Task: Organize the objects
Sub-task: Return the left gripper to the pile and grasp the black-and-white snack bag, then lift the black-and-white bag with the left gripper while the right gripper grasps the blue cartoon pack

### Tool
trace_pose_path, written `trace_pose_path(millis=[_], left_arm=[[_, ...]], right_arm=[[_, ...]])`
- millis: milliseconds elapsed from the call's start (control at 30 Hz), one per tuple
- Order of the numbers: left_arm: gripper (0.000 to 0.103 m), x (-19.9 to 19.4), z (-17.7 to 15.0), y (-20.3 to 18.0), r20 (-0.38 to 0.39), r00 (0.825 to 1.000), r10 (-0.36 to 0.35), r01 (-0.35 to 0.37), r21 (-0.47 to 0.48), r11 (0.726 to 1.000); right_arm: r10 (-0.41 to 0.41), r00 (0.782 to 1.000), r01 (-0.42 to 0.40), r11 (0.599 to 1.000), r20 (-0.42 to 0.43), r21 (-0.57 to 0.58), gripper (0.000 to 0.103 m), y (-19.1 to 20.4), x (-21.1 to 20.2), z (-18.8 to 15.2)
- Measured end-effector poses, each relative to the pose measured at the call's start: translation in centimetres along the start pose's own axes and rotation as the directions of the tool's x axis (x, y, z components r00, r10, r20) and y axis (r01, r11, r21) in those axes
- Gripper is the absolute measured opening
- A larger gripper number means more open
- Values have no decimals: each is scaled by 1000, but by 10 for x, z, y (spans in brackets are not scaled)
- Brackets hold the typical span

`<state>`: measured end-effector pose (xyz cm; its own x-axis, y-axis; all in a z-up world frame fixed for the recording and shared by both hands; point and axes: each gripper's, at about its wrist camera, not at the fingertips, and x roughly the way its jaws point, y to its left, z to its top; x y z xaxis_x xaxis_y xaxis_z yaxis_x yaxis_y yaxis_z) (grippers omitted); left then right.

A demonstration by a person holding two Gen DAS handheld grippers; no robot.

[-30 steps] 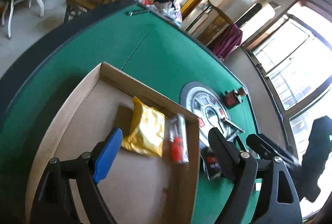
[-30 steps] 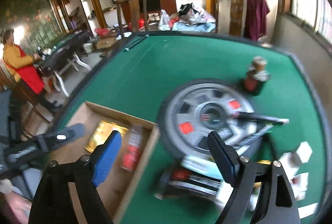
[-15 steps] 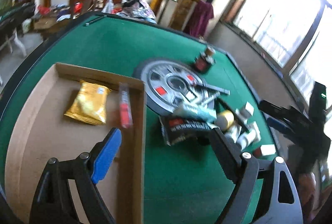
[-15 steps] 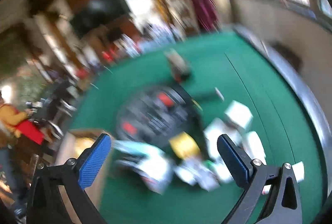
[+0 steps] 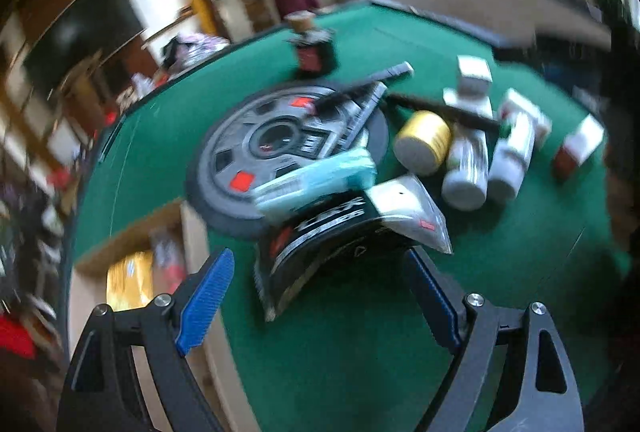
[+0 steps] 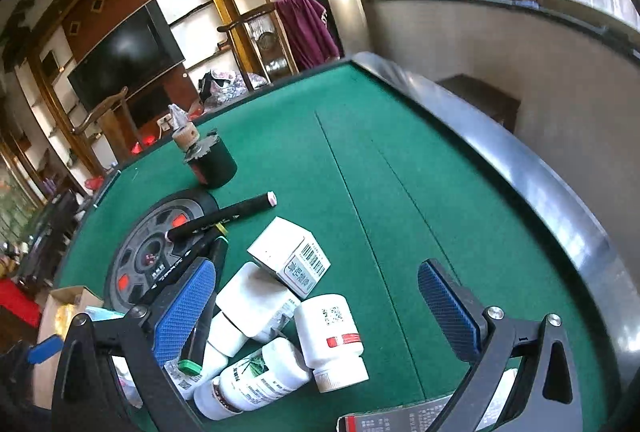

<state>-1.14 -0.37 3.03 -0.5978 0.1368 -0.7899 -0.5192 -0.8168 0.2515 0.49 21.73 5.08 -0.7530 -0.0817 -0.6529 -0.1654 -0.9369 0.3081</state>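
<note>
Left view only, black pouch [image 5: 320,252] (blurred), cardboard box [image 5: 192,232]

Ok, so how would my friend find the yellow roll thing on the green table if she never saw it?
Start at the big grey wheel-shaped disc lying flat on the green table. Just past its edge, on the side with the white bottles, a short fat roll lies on its side. It is the only shiny gold thing in that pile; everything next to it is white or black.
</note>
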Motion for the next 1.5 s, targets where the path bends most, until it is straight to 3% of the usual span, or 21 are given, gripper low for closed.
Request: trace_pose_path(millis=[167, 233, 333, 367, 467, 533, 600, 667, 733, 933, 1000, 1033, 1067, 1133, 1167, 1200, 1333, 1500], left_arm=[[86, 33, 9, -26, -19, 990, 137, -130, 204, 970], [82, 35, 13, -25, -31, 995, 94, -88, 174, 981], [42, 35, 14, -12, -98, 994, -53, 58, 48, 997], [37, 33, 13, -9, -100, 994, -44, 48, 38, 998], [28, 20, 5, 2, -116, 983, -142, 139, -39, 990], [28, 9, -1, 10, -111, 972, -205, 196, -90, 976], [31, 1, -3, 14, -93, 973, -211, 201, -107, 974], [59, 0, -2, 7, -78, 978, -195, 187, -98, 977], [68, 1, 1, 2, -63, 984, -168, 163, -82, 983], [68, 24, 13, -24, -71, 989, -131, 131, -11, 991], [67, 30, 14, -32, -77, 988, -134, 134, -4, 991], [61, 31, 14, -34, -74, 989, -128, 128, -7, 992], [45, 30, 15, -34, -66, 989, -130, 129, -15, 992], [39, 27, 15, -27, -60, 984, -168, 164, -66, 984], [29, 22, 14, -23, -48, 981, -188, 183, -97, 978], [26, 18, 12, -17, -37, 978, -205, 199, -126, 972], [26, -9, -4, 7, 34, 958, -284, 282, -263, 923], [27, -60, -35, 31, 184, 935, -303, 351, -377, 857]], right_arm=[[29, 1000, -29, 1000, 1, -8, 103, 5, 0, -6], [33, 999, -33, 999, -6, -13, 103, 8, 3, -7], [34, 999, -35, 999, -23, -15, 103, 9, 8, -9], [34, 999, -34, 999, -27, -16, 103, 10, 10, -9], [30, 999, -31, 999, -34, -21, 103, 12, 12, -11], [31, 999, -32, 999, -34, -21, 103, 12, 11, -11], [34, 999, -35, 999, -38, -23, 103, 13, 13, -12], [38, 998, -40, 999, -47, -25, 103, 15, 15, -13], [40, 998, -41, 999, -52, -29, 103, 16, 16, -15], [36, 998, -38, 998, -55, -42, 103, 17, 16, -16], [33, 998, -36, 998, -58, -44, 103, 17, 17, -16], [33, 998, -36, 998, -59, -45, 103, 17, 18, -16], [32, 998, -35, 998, -59, -47, 103, 17, 18, -16], [29, 998, -32, 998, -61, -53, 103, 18, 18, -17], [29, 998, -33, 998, -64, -55, 103, 18, 19, -16], [30, 997, -34, 998, -67, -56, 103, 18, 19, -16], [28, 997, -32, 997, -67, -69, 103, 20, 20, -17], [28, 998, -33, 995, -52, -92, 103, 23, 17, -18]])
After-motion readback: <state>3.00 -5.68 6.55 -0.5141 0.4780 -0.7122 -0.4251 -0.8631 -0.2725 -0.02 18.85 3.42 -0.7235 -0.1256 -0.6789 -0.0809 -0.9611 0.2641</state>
